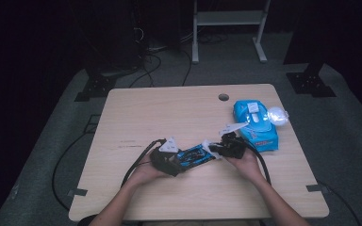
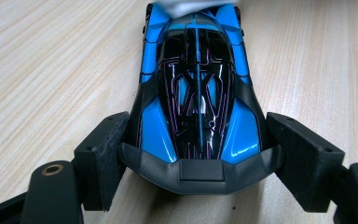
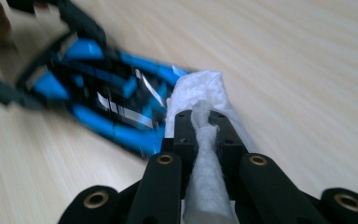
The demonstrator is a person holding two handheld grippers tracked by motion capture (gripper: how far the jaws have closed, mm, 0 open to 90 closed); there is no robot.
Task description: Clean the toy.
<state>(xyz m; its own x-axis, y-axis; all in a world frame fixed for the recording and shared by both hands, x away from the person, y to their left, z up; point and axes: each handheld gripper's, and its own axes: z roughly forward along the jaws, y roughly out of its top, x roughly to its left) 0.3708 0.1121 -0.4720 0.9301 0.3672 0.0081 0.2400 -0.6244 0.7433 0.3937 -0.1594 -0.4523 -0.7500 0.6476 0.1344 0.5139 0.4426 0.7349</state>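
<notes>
Between the left gripper's (image 2: 200,154) jaws sits the rear of a blue and black toy car (image 2: 198,93), clasped across its flanks just ahead of the dark tail wing, wheels on the wooden table (image 2: 51,70). It looks like light, stiff, glossy plastic, so I judge it prone to slipping out under a sideways push; the broad rear flanks seem the safest hold (the wing looks thin enough to snap). At its far nose lies a white wipe (image 3: 200,93), soft and limp, bunched and pinched tight in the right gripper (image 3: 204,123), whose jaws are clenched on it, pressing it against the car's front. Farther off, beyond the right gripper in the high view, a blue wipe pack (image 1: 256,125) rests near the table's edge.
</notes>
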